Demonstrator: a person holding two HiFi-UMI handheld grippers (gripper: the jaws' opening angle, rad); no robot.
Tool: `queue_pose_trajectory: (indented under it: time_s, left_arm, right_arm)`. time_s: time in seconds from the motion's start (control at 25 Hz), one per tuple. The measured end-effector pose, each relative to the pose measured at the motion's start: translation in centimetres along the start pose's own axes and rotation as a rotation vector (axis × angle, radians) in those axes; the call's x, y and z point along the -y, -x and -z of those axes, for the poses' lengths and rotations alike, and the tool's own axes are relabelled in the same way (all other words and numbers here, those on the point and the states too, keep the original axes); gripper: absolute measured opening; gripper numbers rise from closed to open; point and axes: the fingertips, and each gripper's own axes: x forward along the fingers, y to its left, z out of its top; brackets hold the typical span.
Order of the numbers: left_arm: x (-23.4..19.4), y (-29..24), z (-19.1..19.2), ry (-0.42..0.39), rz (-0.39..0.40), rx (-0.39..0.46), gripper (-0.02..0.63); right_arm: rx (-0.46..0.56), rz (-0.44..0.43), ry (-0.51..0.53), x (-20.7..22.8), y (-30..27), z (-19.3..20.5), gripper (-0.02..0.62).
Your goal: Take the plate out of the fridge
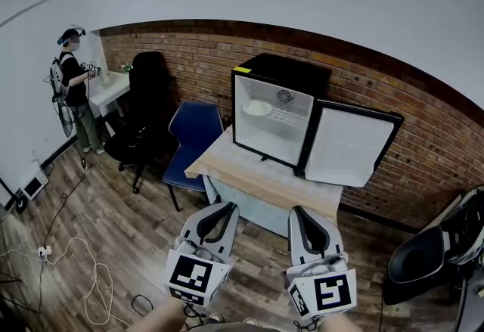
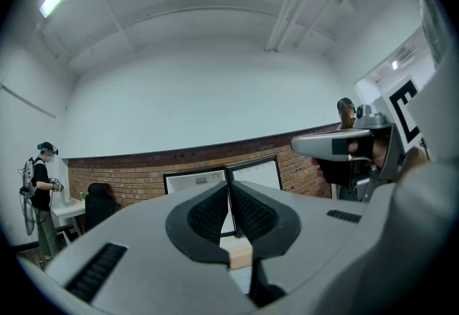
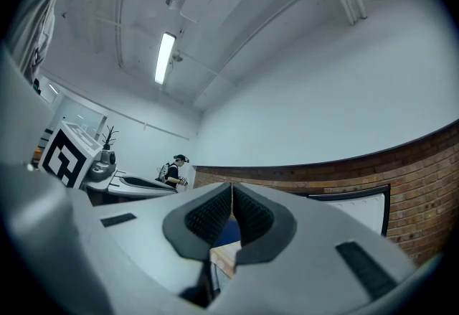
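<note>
A small black fridge stands on a wooden table with its door swung open to the right. Inside, on the upper shelf, lies a white plate. My left gripper and right gripper hover side by side well in front of the table, both pointing at the fridge, both shut and empty. In the left gripper view the fridge and its door show just beyond the closed jaws. The right gripper view catches the door at right and the table's corner below the jaws.
A blue chair stands left of the table and a black office chair beyond it. A person stands at the far left by a white desk. Cables lie on the wooden floor. Another black chair is at right.
</note>
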Motion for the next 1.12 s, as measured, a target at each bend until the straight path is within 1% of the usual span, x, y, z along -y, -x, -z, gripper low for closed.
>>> queue_pose_trajectory:
  time_s: [0.2, 0.44, 0.6, 0.84, 1.0, 1.12]
  left_arm:
    - [1.5, -0.2, -0.2, -0.014, 0.011, -0.001, 0.026]
    - [2.6, -0.3, -0.6, -0.026, 0.004, 0.007, 0.026]
    - [2.6, -0.2, -0.7, -0.028, -0.003, 0.016, 0.026]
    - [2.5, -0.8, 0.2, -0.028, -0.012, 0.023, 0.026]
    - [1.8, -1.5, 0.6, -0.019, -0.017, 0.029, 0.026]
    - [1.1, -2.3, 1.1, -0.03, -0.014, 0.031, 0.026]
  right_arm:
    - [0.009, 0.002, -0.007, 0.6, 1.2, 0.0, 0.029]
    - [0.018, -0.006, -0.012, 1.3, 1.9, 0.3, 0.031]
    - [0.026, -0.011, -0.009, 1.3, 1.8, 0.3, 0.031]
    - [0.029, -0.019, -0.002, 1.6, 1.2, 1.1, 0.031]
    - [0.033, -0.019, -0.001, 1.8, 0.2, 1.8, 0.031]
    - [0.03, -0.023, -0.005, 1.8, -0.9, 2.5, 0.031]
